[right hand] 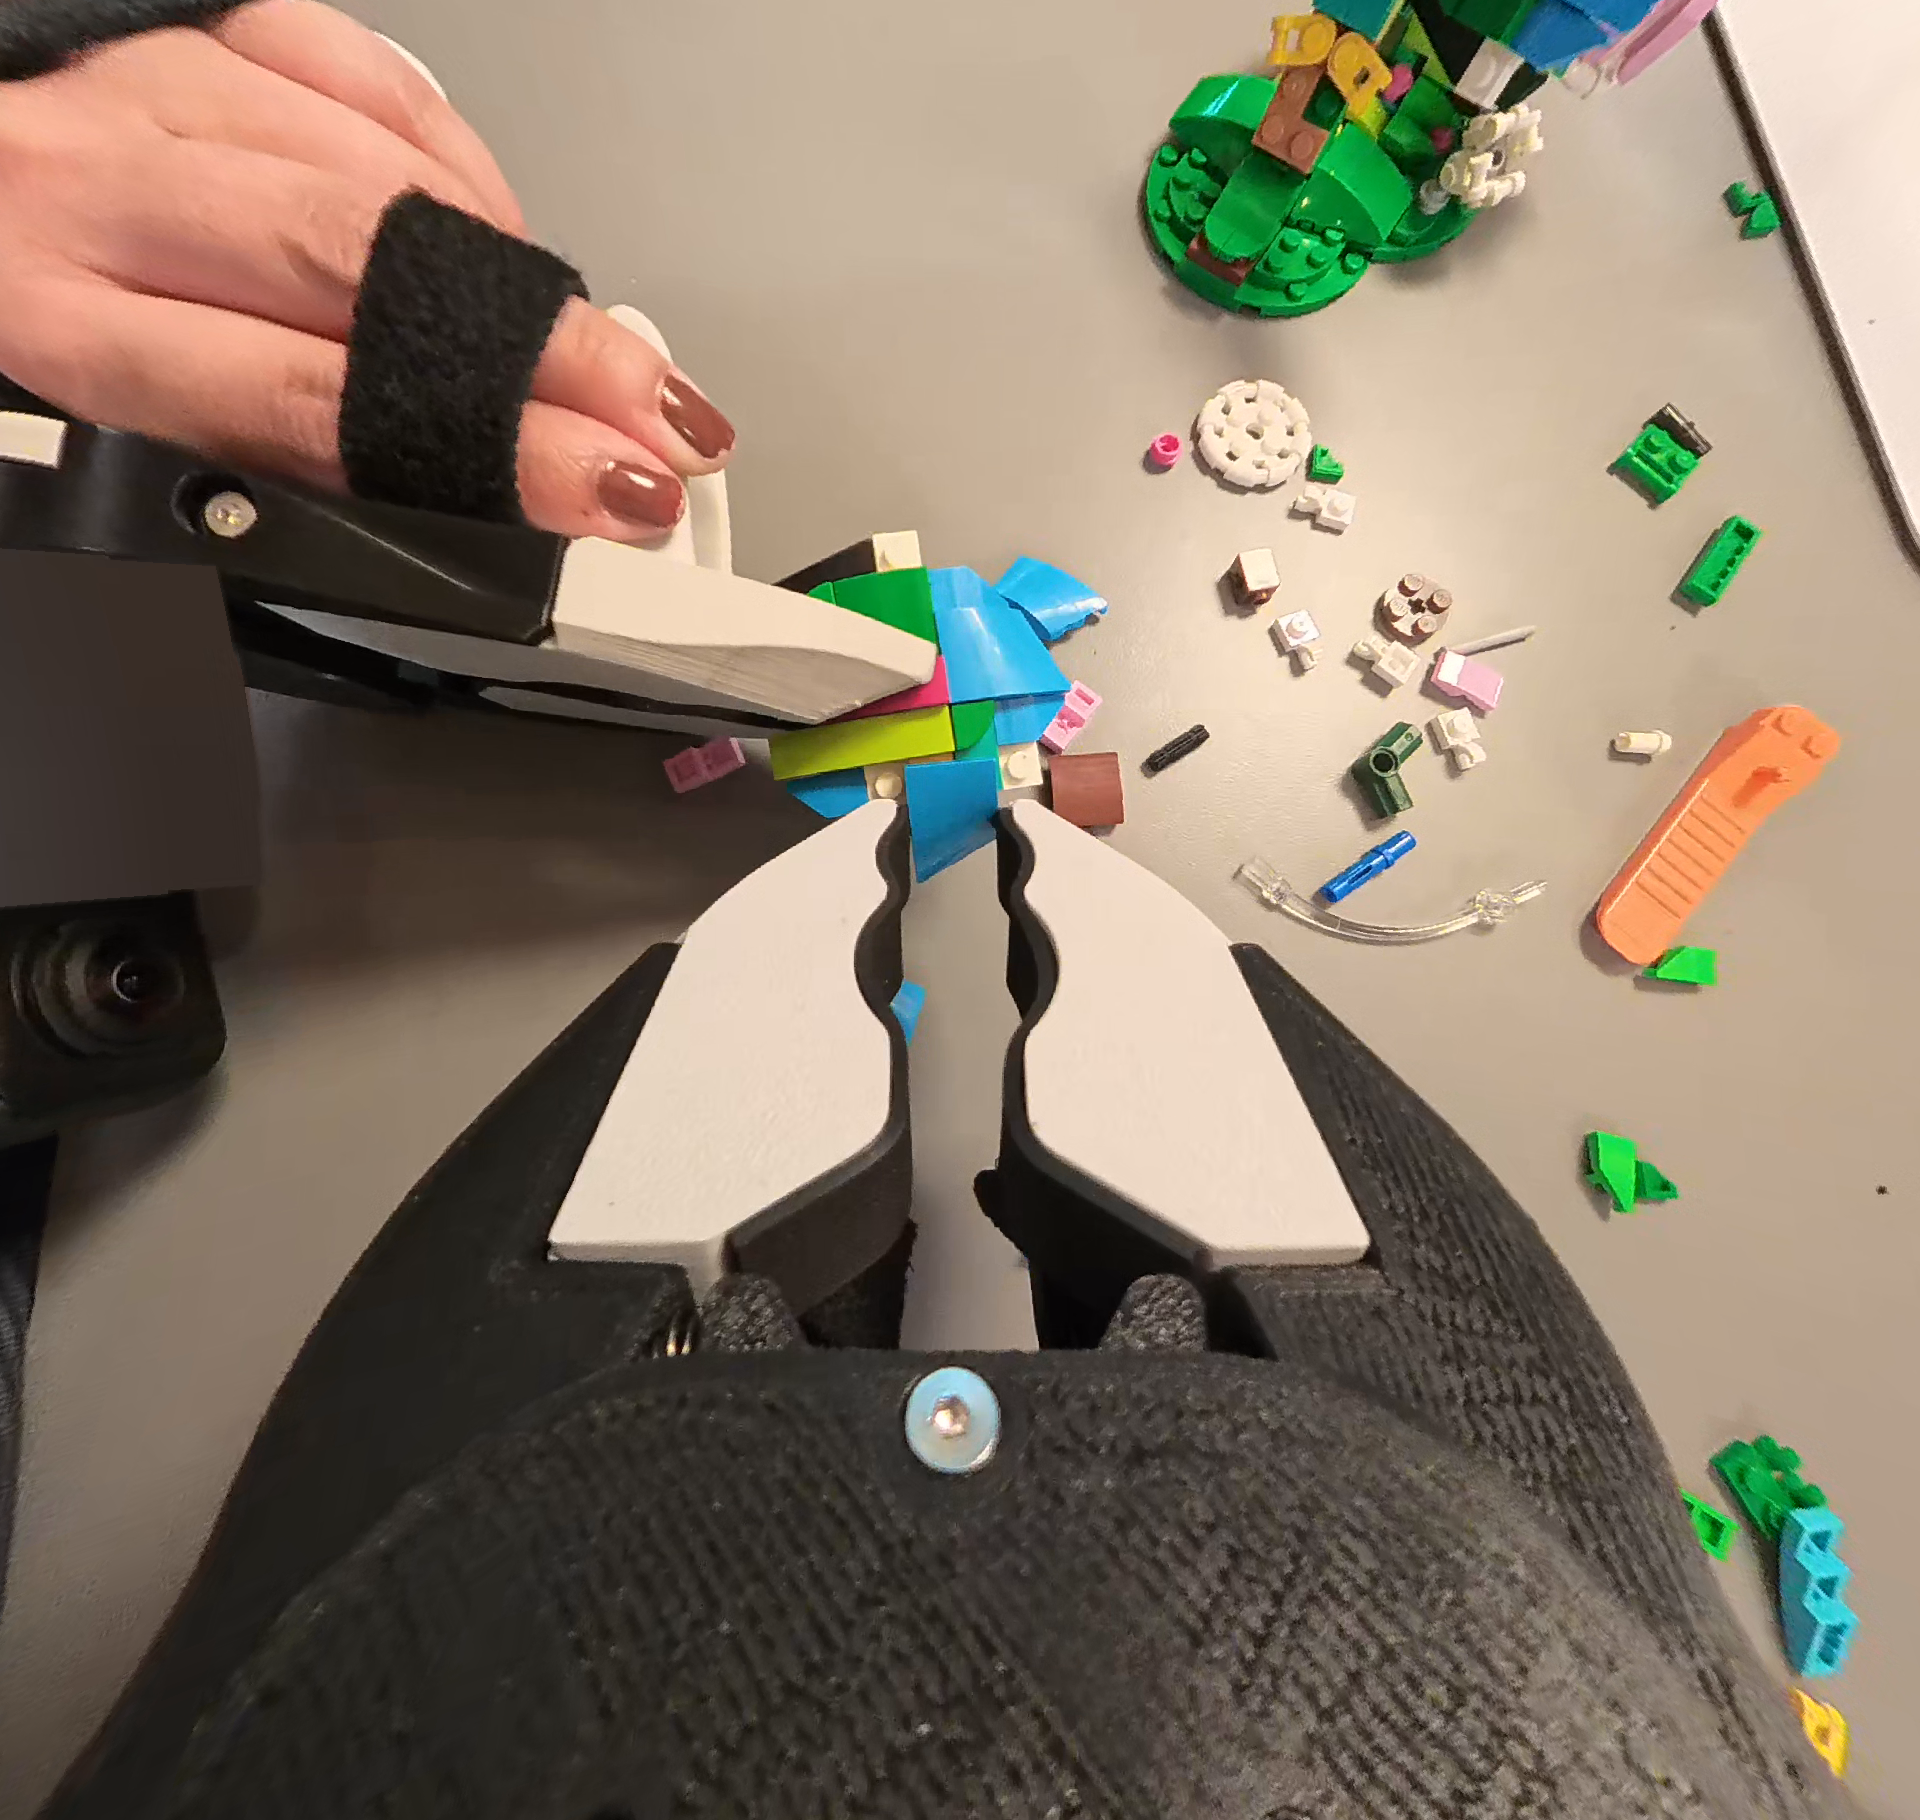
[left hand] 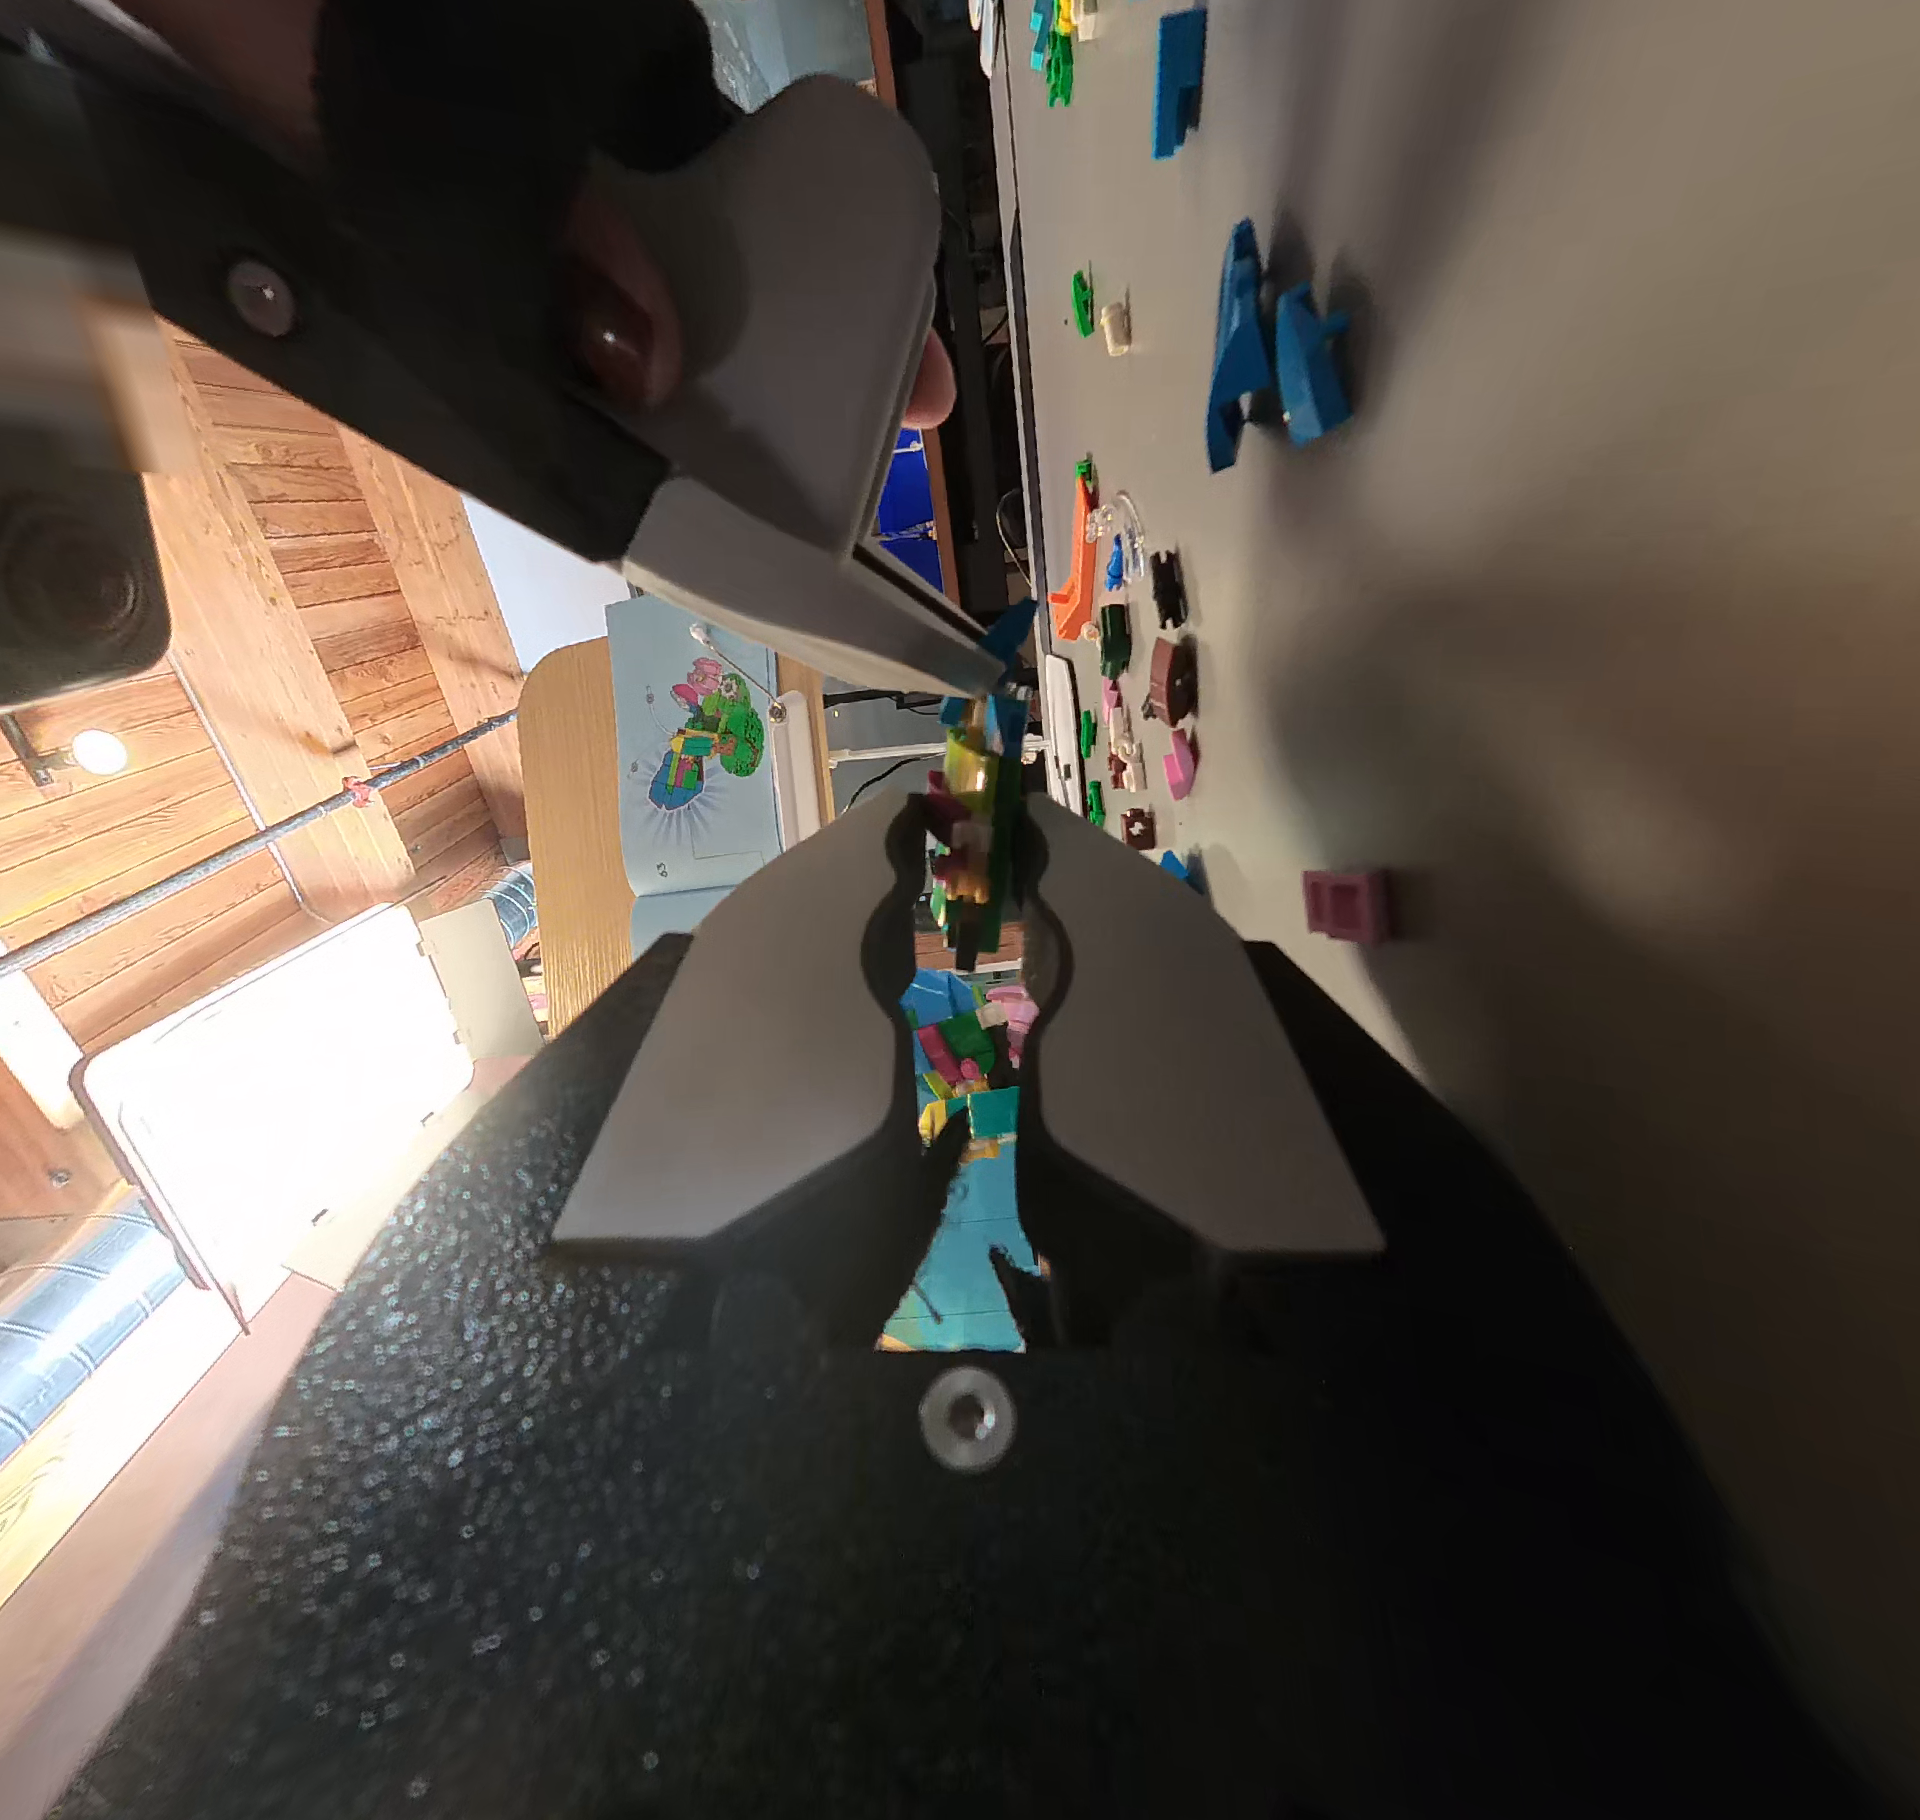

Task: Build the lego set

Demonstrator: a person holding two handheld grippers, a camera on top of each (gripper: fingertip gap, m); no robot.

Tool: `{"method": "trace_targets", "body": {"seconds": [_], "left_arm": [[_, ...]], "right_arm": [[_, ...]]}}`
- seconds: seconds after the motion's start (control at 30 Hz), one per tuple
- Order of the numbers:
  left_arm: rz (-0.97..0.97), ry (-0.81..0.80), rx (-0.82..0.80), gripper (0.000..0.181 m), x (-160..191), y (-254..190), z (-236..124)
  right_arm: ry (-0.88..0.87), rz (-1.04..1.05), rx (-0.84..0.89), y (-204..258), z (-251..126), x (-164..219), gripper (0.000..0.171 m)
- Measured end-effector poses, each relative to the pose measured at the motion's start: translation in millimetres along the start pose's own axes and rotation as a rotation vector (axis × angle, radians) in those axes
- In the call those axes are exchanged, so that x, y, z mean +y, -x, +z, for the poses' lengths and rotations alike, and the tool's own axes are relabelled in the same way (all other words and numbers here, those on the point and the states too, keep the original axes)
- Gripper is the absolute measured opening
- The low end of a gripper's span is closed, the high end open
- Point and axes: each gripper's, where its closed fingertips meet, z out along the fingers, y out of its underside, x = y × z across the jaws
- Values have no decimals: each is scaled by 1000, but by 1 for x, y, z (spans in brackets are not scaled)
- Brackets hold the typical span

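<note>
Right now lego sub-assembly (right hand: 925, 690) held between both tongs — left gripper (right hand: 914, 674) clamped on its side, right gripper (right hand: 948, 814) pinching blue wing piece (right hand: 951, 814), jaws nrly closed.

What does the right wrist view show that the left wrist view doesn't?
Only the right wrist view shows the finished green-based lego model standing on the table and the white round plate. Only the left wrist view shows the instruction booklet and wooden wall. Both show the small multicoloured assembly held by both grippers, left gripper and right gripper, plus the orange brick separator.
</note>
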Motion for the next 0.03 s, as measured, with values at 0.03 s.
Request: {"method": "trace_targets", "body": {"seconds": [0.03], "left_arm": [[0,1,0,15,0,0,0]], "right_arm": [[4,-3,5,0,0,0,14]]}}
